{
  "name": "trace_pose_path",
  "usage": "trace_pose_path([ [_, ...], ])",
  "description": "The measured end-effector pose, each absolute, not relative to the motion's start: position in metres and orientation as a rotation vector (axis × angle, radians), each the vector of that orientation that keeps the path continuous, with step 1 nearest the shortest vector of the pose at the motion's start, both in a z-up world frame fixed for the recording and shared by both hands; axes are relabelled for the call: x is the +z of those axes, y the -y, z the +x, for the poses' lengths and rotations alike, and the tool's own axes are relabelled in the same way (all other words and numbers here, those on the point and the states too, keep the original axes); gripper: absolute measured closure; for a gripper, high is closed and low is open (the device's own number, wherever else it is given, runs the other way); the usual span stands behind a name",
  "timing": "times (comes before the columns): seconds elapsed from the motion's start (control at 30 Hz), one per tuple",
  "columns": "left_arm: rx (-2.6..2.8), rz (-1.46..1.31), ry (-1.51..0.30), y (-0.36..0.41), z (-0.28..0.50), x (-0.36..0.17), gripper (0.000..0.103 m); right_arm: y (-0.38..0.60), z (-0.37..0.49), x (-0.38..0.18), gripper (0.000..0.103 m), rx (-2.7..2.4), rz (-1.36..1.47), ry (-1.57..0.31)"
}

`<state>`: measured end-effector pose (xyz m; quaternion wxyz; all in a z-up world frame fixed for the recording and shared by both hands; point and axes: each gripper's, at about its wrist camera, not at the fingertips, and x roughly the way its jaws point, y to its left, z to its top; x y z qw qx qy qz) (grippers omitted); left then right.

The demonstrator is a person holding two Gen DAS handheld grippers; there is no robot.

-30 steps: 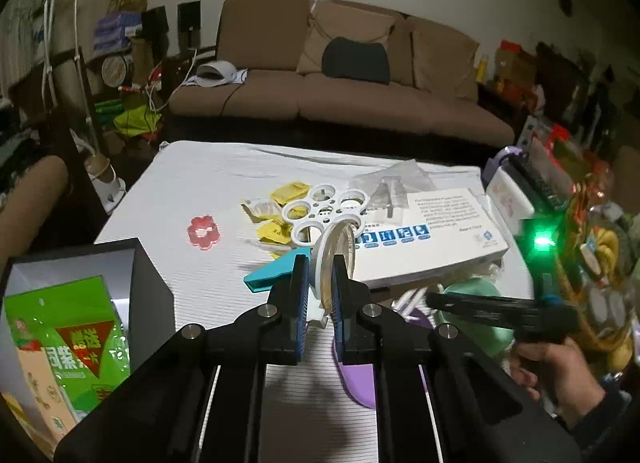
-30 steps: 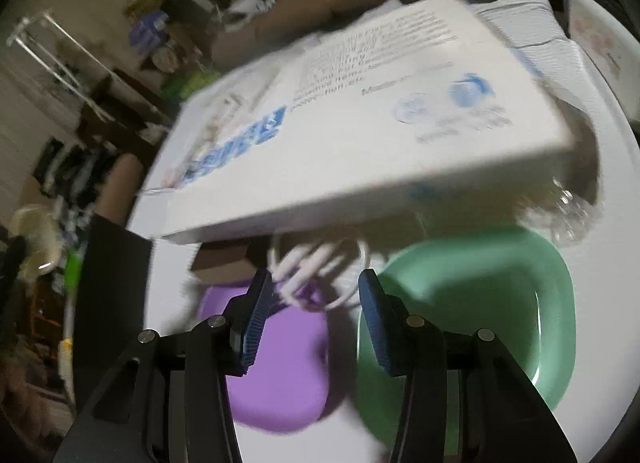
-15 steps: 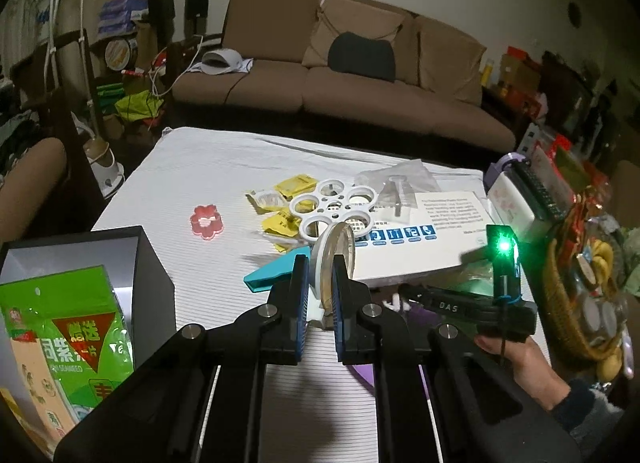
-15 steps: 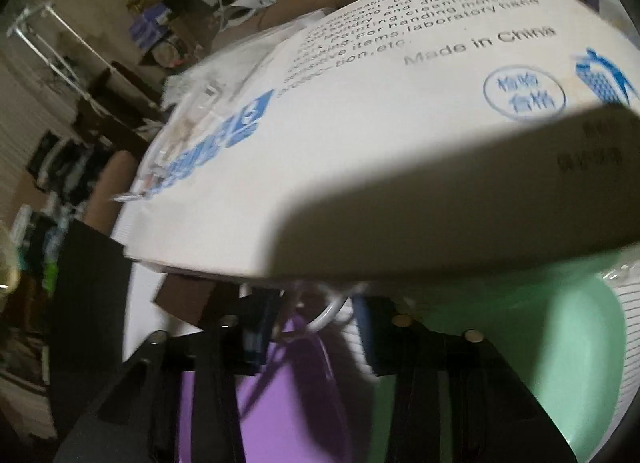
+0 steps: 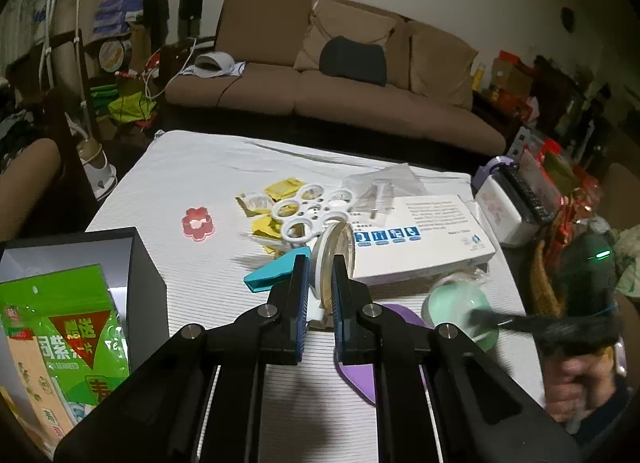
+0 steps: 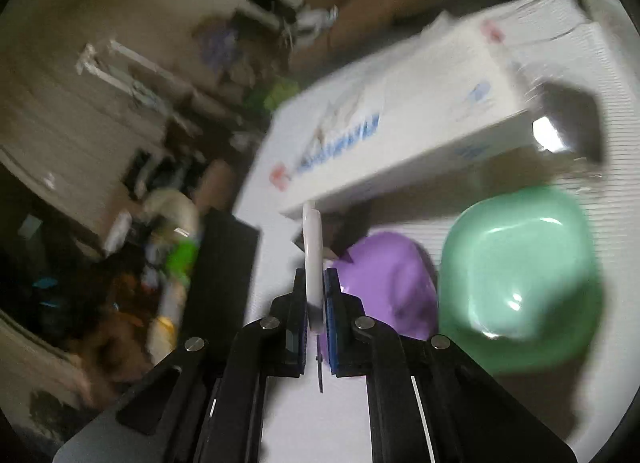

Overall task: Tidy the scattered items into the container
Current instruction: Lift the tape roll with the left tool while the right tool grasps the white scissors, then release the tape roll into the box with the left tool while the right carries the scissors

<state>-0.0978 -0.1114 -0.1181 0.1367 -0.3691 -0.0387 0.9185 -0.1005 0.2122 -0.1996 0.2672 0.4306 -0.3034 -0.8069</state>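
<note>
My left gripper [image 5: 320,275] is shut on a round tape roll [image 5: 330,259], held on edge above the white table [image 5: 192,167]. The black container [image 5: 136,263] stands at the left with a green snack bag [image 5: 68,327] in it. My right gripper [image 6: 316,295] is shut on a thin white ring-like piece [image 6: 313,247], lifted above the purple dish [image 6: 388,283] and beside the green dish [image 6: 520,271]. In the left wrist view the right gripper [image 5: 492,319] is a blurred dark shape over the green dish [image 5: 456,303].
A white box [image 5: 432,239] lies mid-table, with a white ring tray [image 5: 308,211], yellow packets [image 5: 280,191], a pink flower cutter [image 5: 198,223], a teal piece [image 5: 276,269] and a clear bag [image 5: 380,183]. A purple dish [image 5: 368,375] lies near. Clutter crowds the right edge.
My right gripper has shut on the white piece and pulled back from under the white box, lifting it. My left gripper has stayed shut on the tape roll, nearly still.
</note>
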Motion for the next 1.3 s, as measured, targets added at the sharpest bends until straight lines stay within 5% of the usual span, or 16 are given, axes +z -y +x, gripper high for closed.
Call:
trace_pose_path([
  [0.13, 2.664, -1.048, 0.09, 0.096, -0.089, -0.107, 0.093, -0.24, -0.059, -0.134, 0.097, -2.503, 1.053, 0.683],
  [0.33, 2.721, -1.014, -0.078, 0.051, -0.055, -0.09, 0.093, -0.23, -0.014, -0.086, 0.097, -2.961, 1.043, 0.107],
  [0.5, 2.57, -1.065, 0.081, 0.027, -0.035, -0.084, 0.093, -0.232, -0.005, -0.09, 0.097, -2.905, 1.033, 0.261],
  [0.83, 2.729, -0.952, -0.117, 0.01, 0.01, -0.032, 0.093, -0.182, 0.03, -0.05, 0.097, -2.787, 0.908, 0.29],
  [1.07, 2.941, -0.953, -0.353, 0.056, 0.029, -0.02, 0.093, -0.144, 0.034, -0.035, 0.097, -2.699, 0.87, 0.301],
  [1.3, 3.055, -1.01, -0.307, 0.136, 0.046, -0.013, 0.093, -0.099, 0.026, -0.051, 0.097, -2.559, 0.925, 0.344],
])
